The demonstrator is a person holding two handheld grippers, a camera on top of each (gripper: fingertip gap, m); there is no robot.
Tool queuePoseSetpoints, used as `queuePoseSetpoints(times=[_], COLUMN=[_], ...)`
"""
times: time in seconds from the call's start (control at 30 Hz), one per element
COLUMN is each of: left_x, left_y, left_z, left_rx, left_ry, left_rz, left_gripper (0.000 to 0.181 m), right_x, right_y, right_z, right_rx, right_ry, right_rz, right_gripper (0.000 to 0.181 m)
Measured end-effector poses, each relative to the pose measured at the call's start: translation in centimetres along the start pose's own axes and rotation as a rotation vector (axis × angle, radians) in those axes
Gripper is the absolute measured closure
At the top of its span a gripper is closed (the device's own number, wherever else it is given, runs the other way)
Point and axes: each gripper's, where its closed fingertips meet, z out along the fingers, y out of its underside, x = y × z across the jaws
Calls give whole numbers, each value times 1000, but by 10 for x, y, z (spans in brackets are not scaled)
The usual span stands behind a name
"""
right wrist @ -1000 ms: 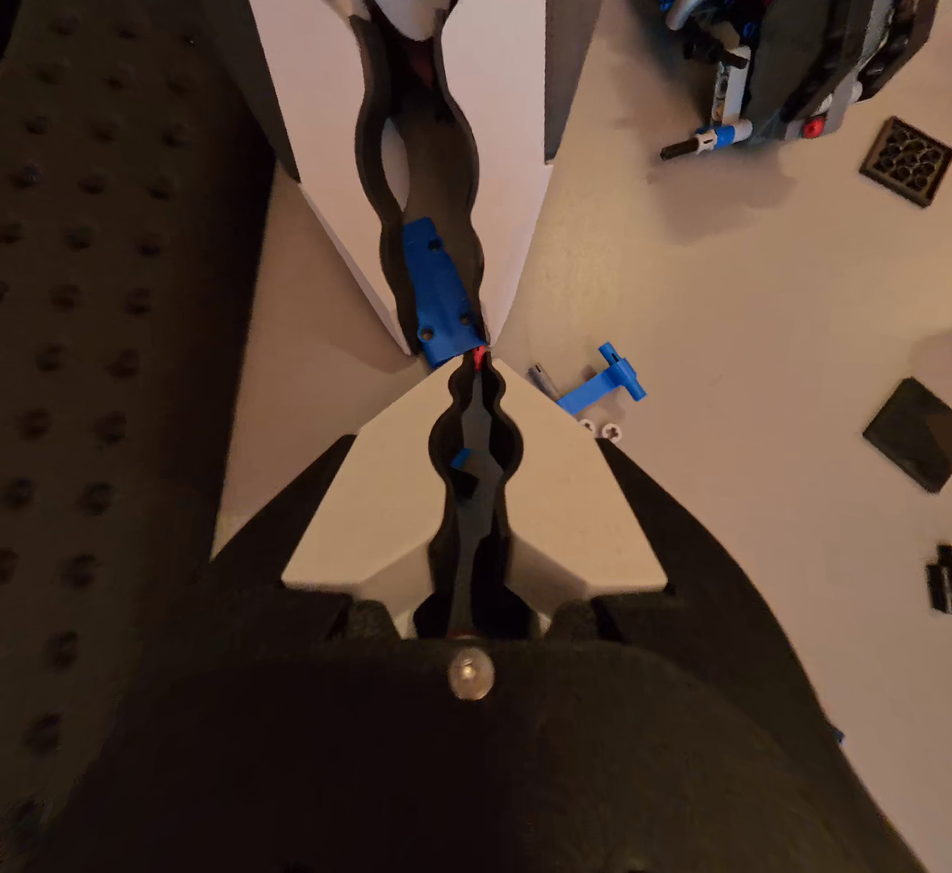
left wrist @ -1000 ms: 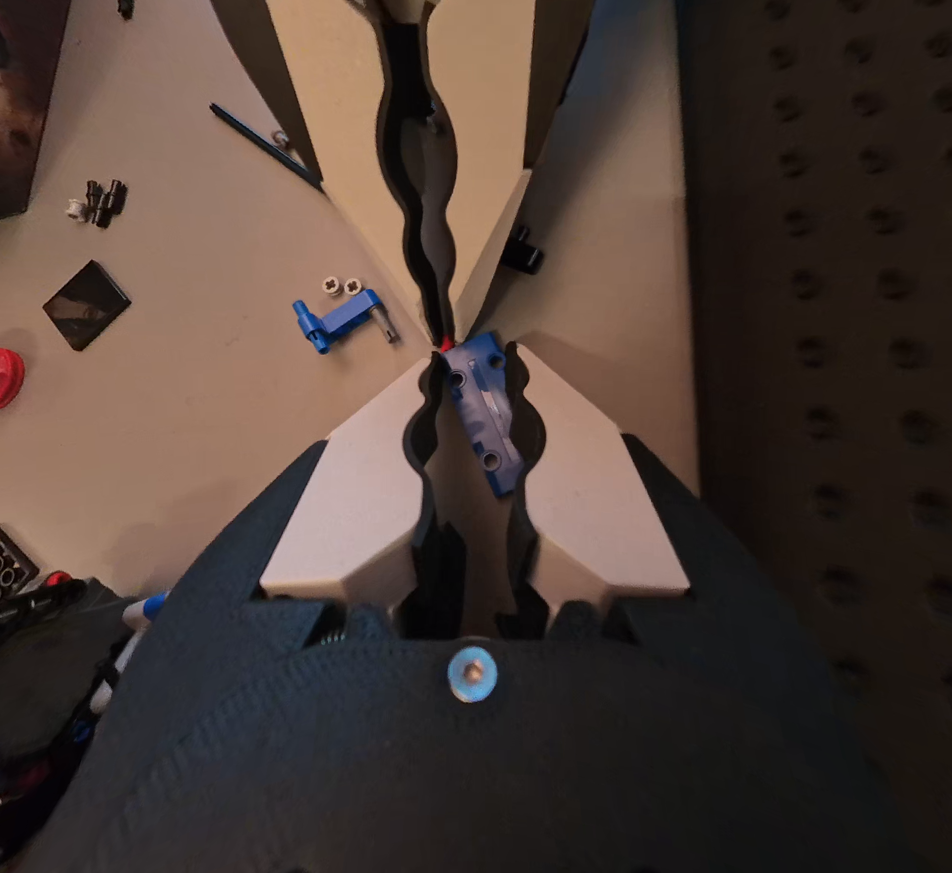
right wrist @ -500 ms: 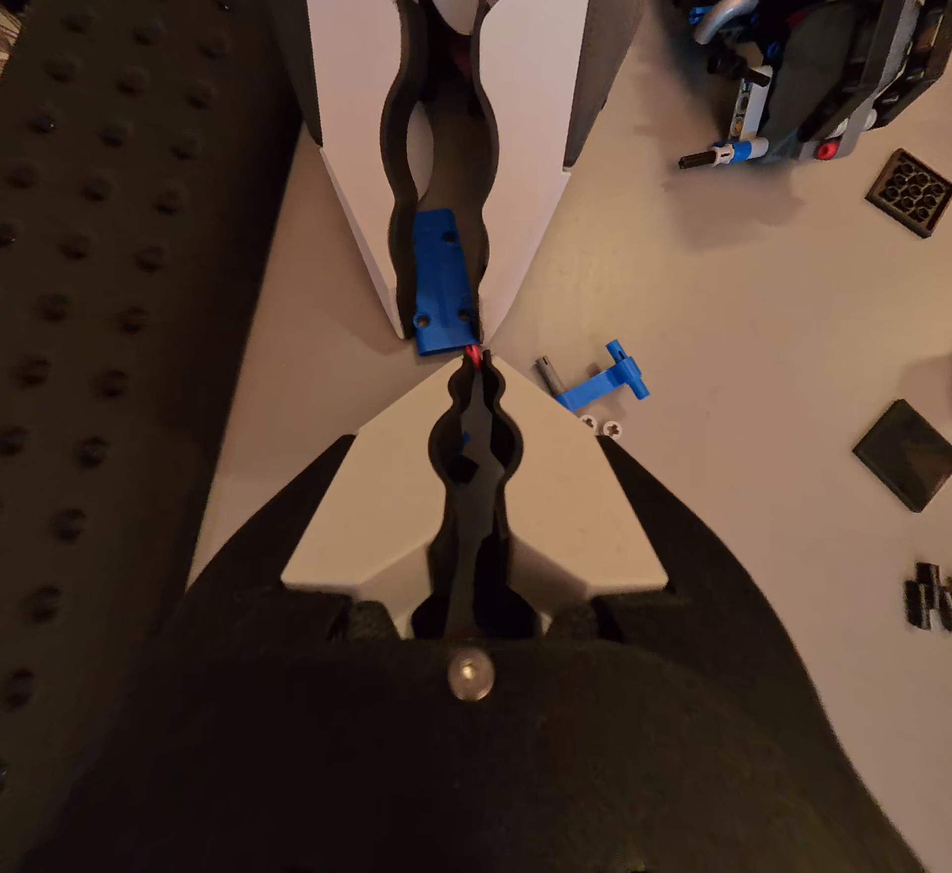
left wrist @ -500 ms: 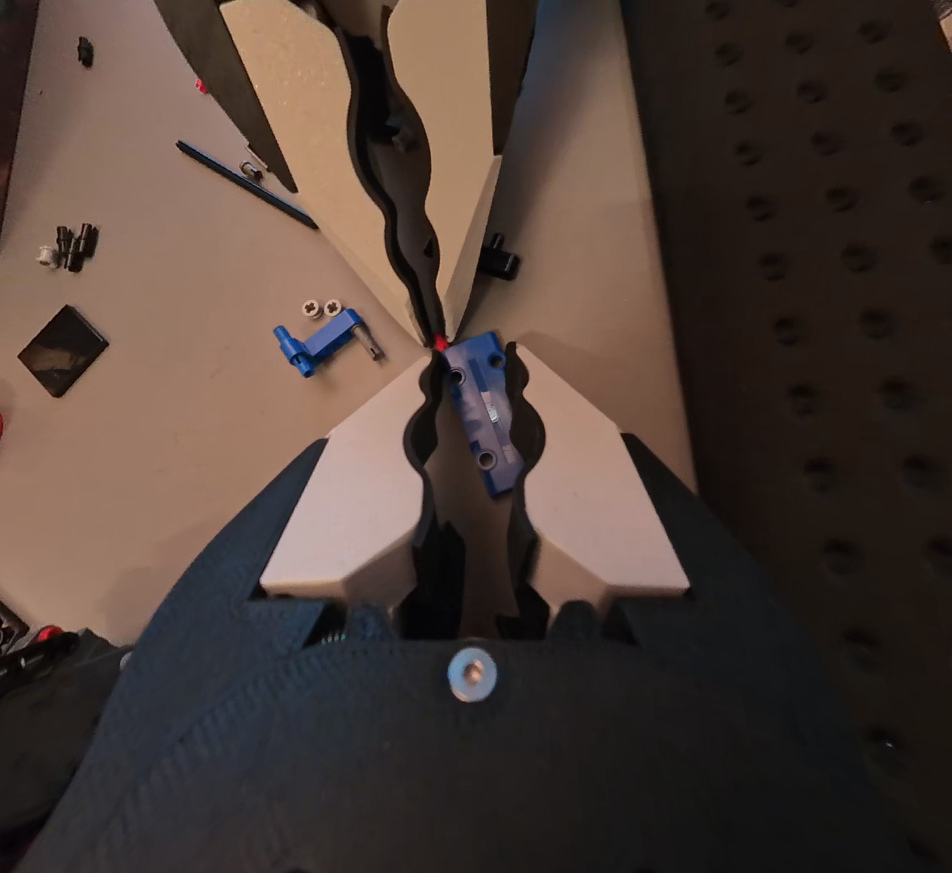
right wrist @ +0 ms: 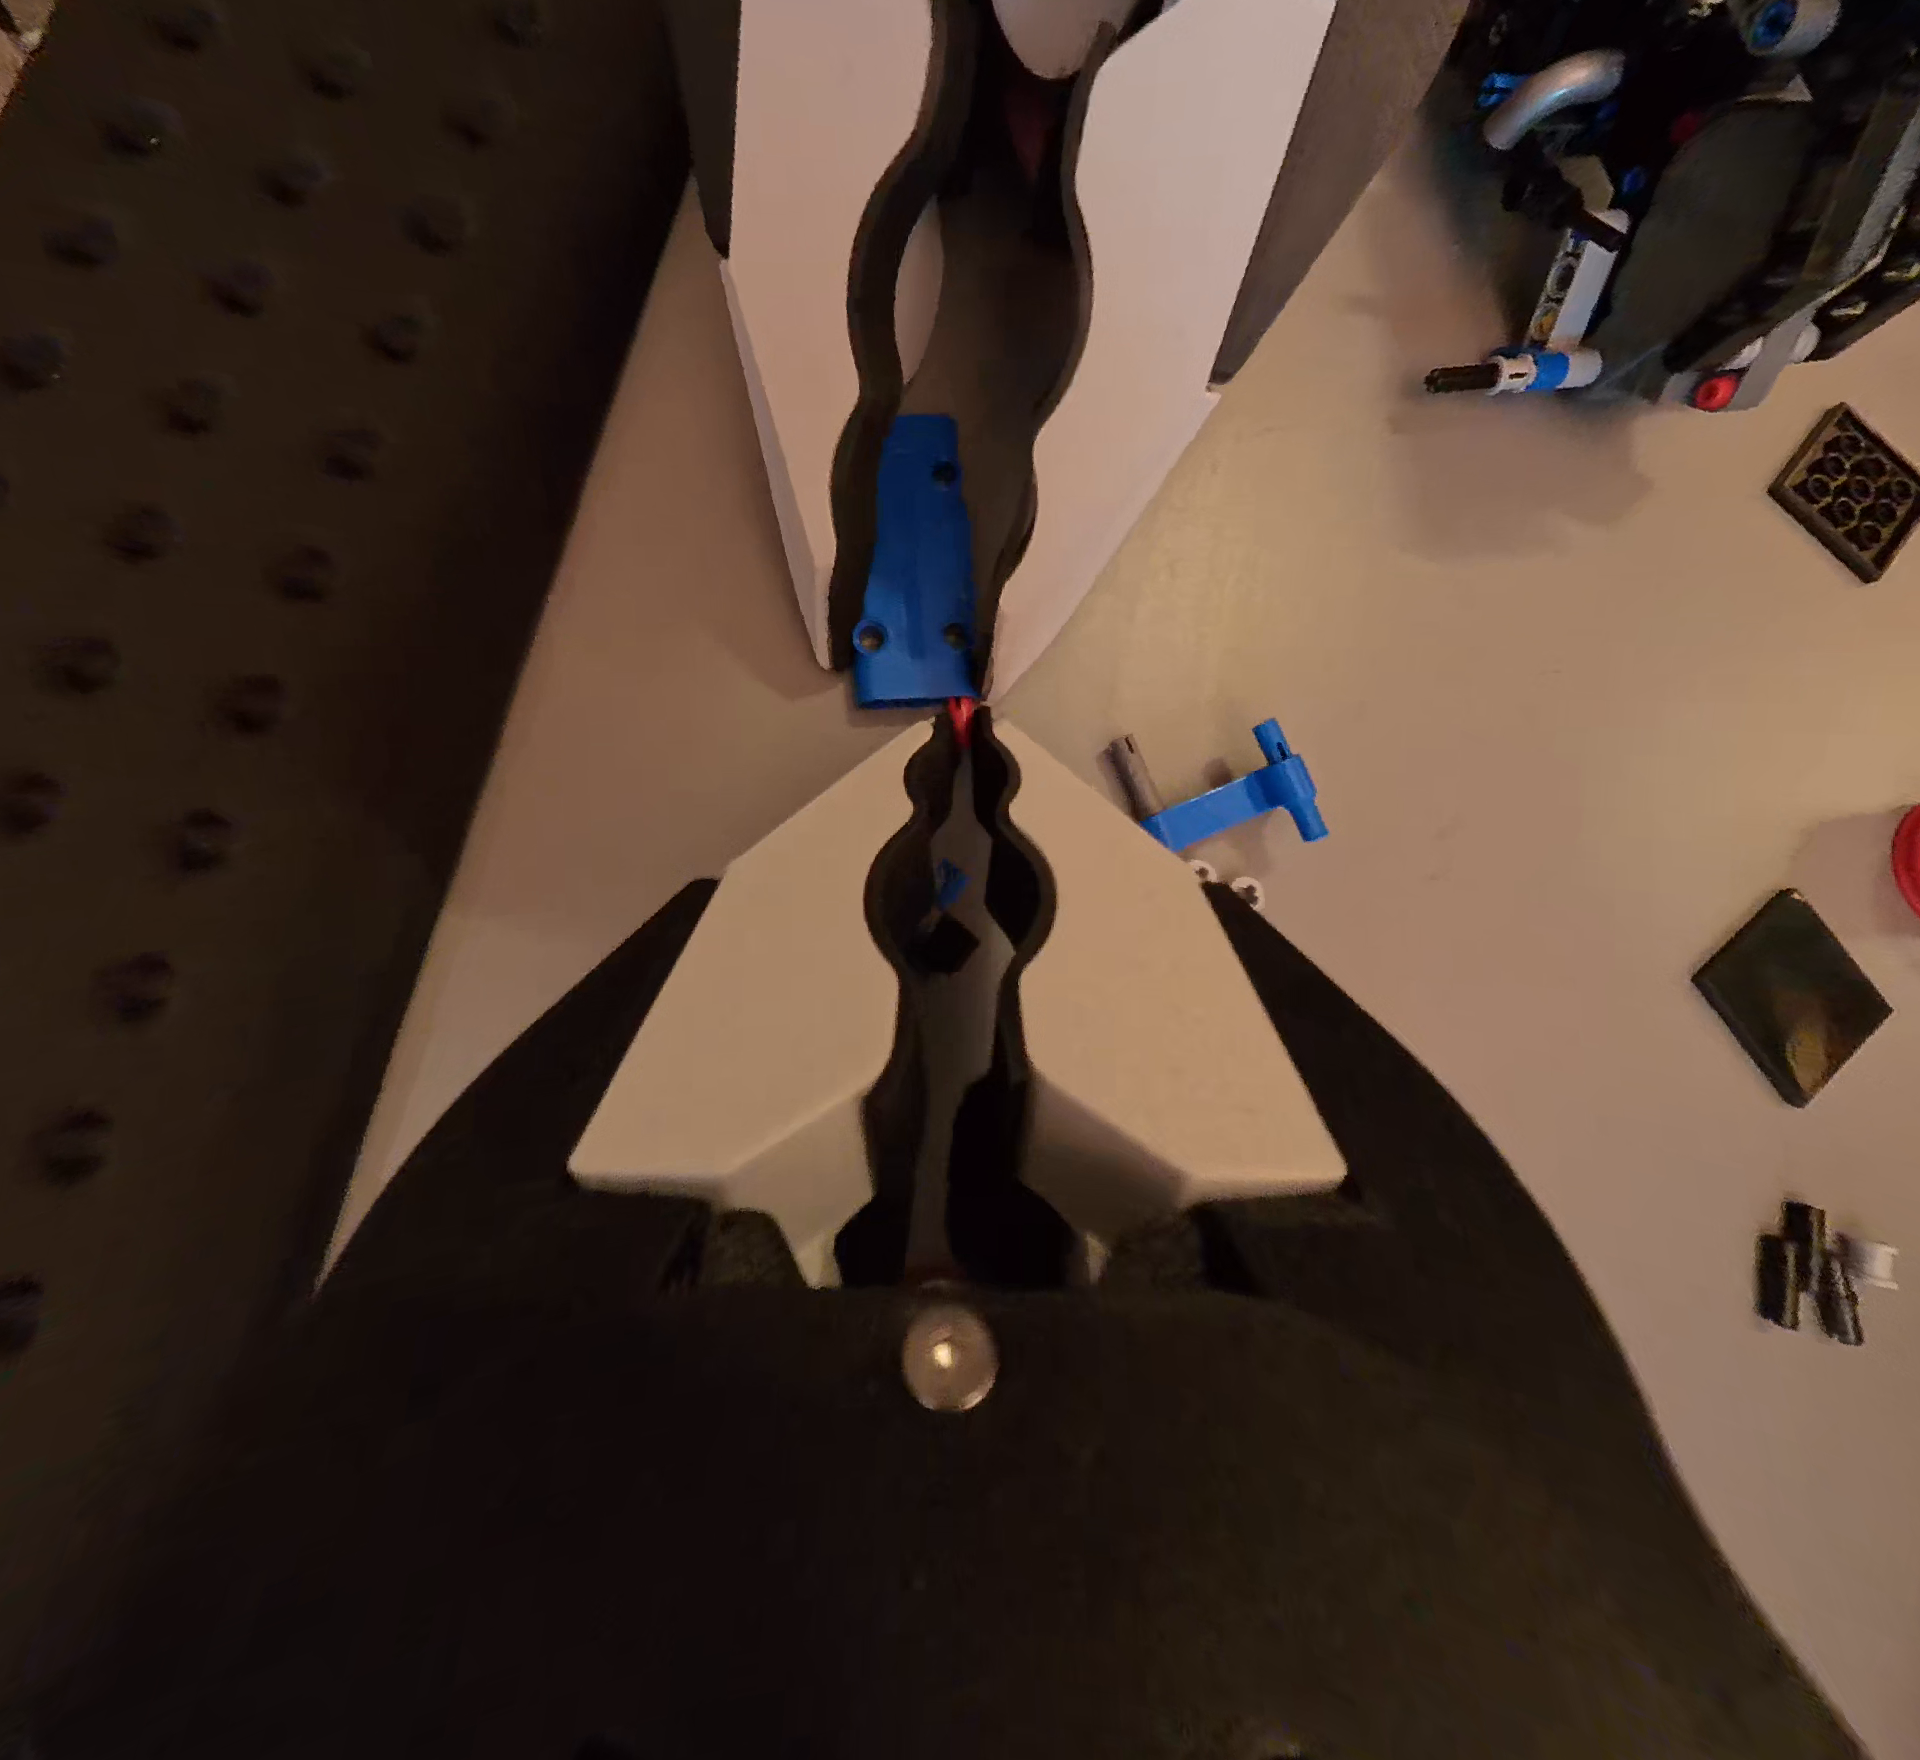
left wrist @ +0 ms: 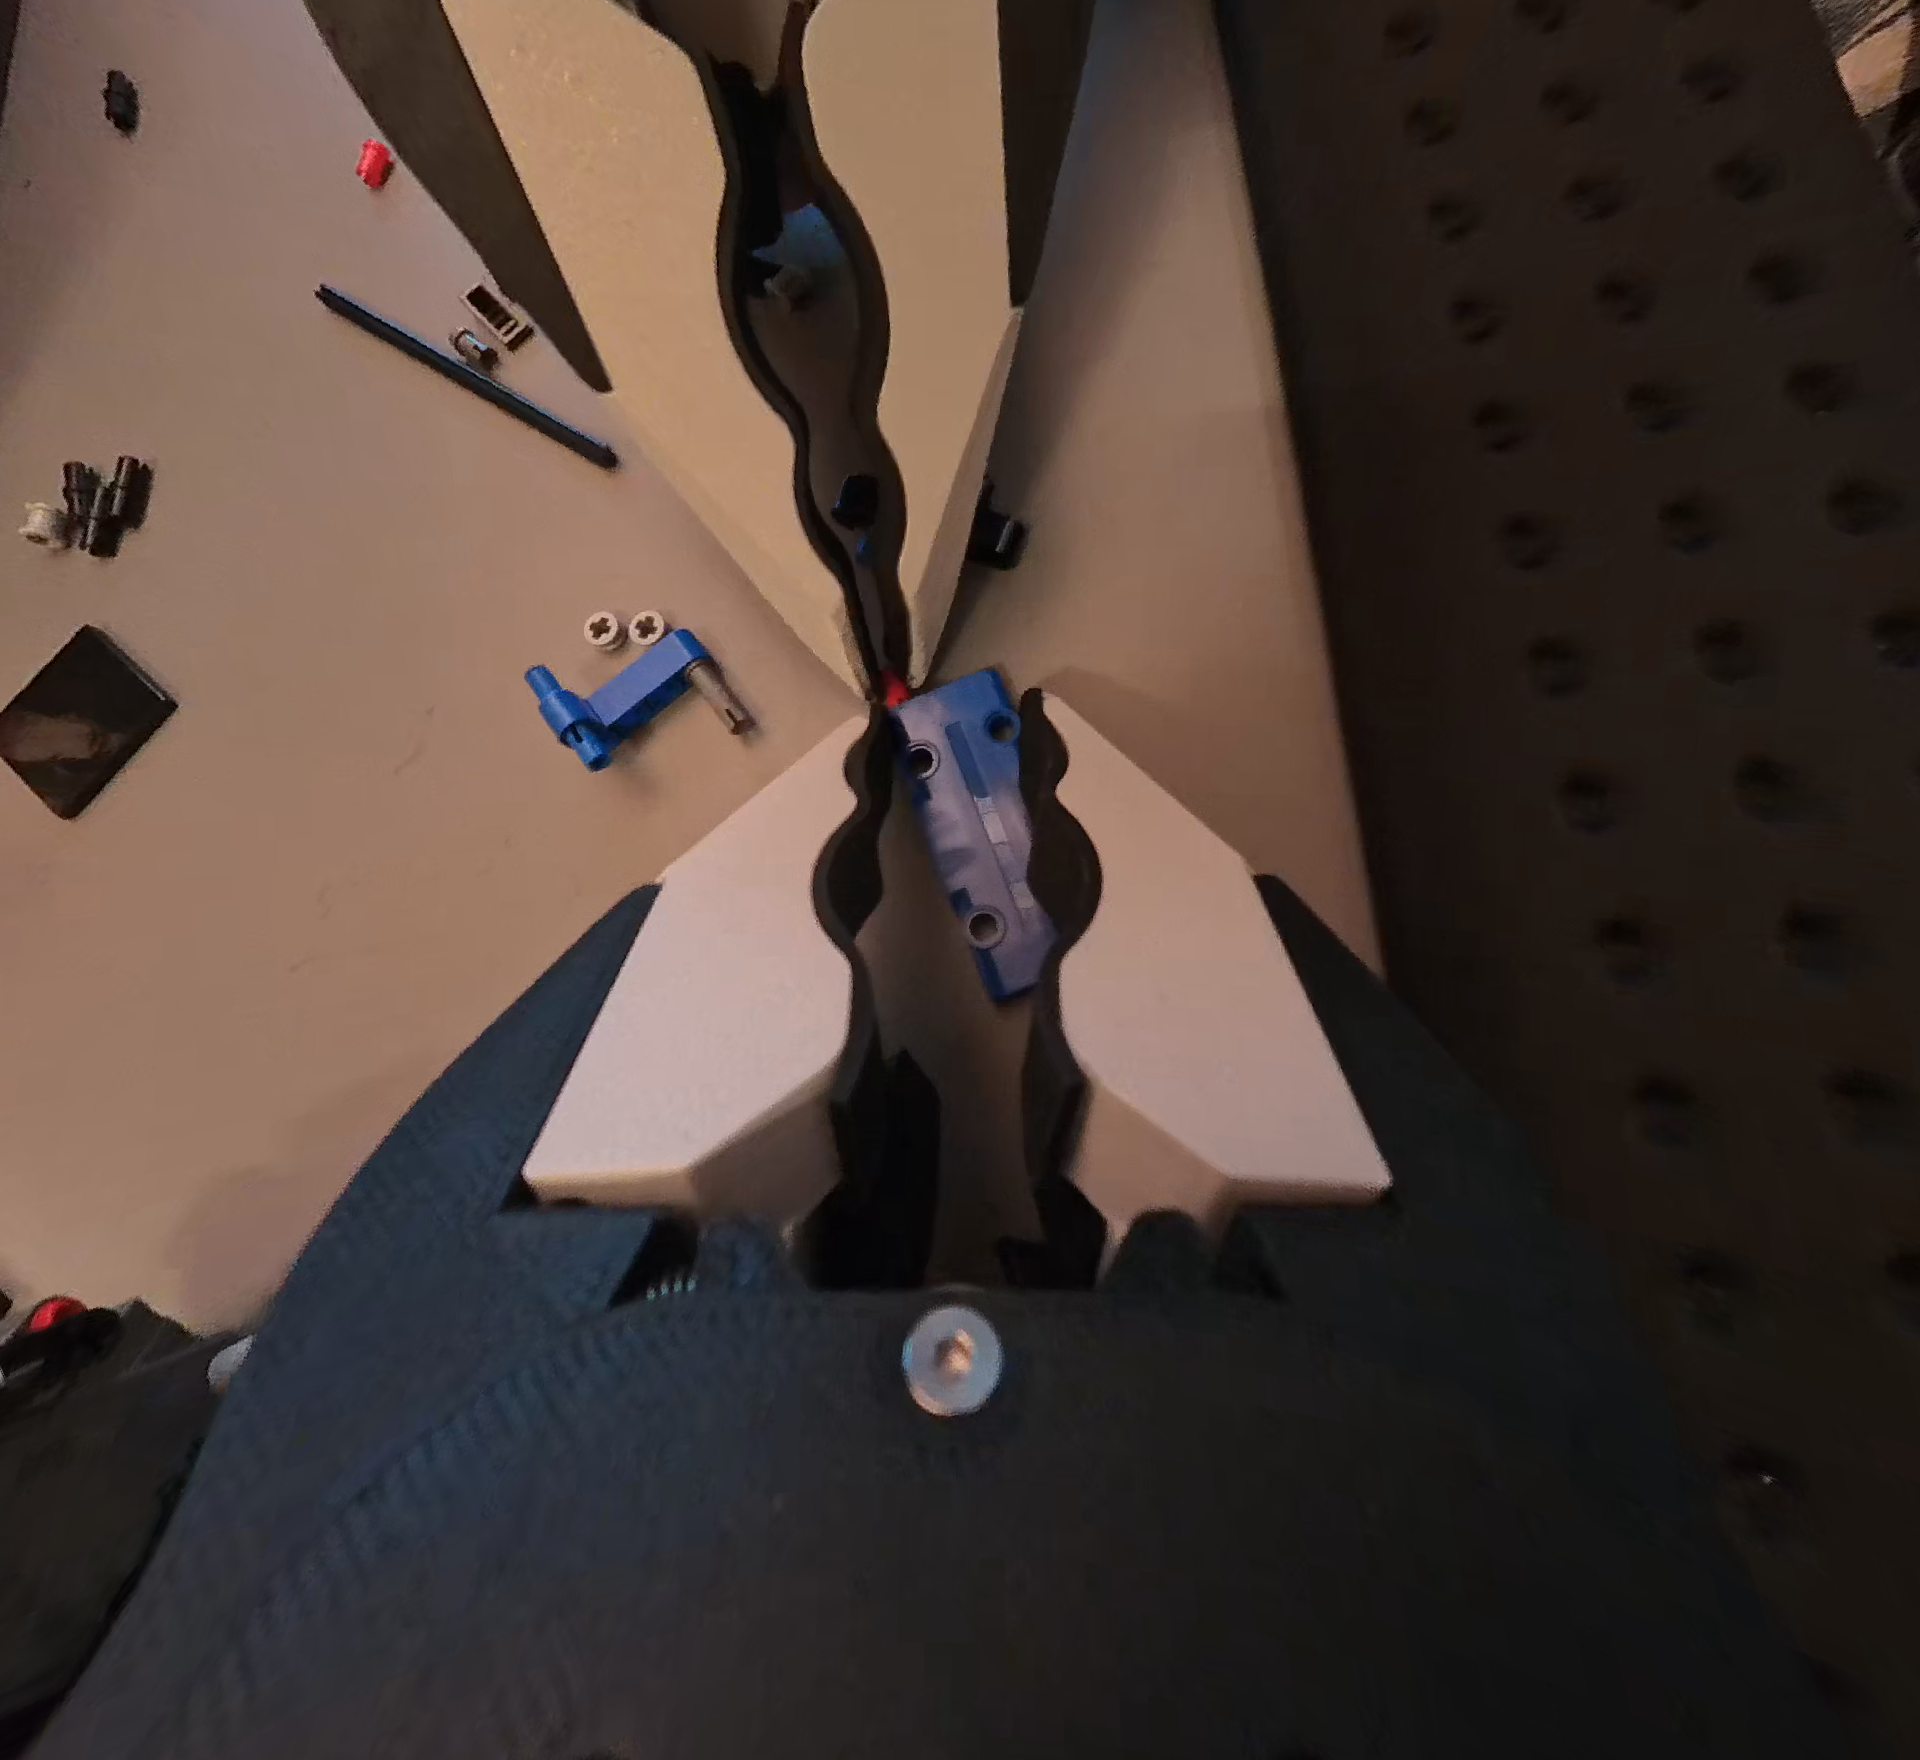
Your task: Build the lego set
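Left wrist view: left gripper pinches blue plate, long axis along fingers; right gripper pinches red pin at plate's end.

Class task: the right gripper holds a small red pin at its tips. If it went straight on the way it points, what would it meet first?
Most likely the blue panel piece clamped in the left gripper, tip to tip with the right gripper. The red pin appears to touch its end already; depth is unclear.
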Motion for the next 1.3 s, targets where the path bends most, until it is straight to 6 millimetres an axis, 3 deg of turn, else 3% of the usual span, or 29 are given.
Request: queuePoseSetpoints(times=[0.9,1.3], left_x=[3,-1], left_y=[-1,0], left_z=[0,0], left_rx=[16,10], left_ry=[39,-3], left_rz=[22,-4], left_gripper=[158,158], right_x=[1,6], right_y=[5,4], right_z=[-4,-2], right_rx=[24,10], right_ry=[-14,88], right_rz=[-38,148], right_gripper=[180,180])
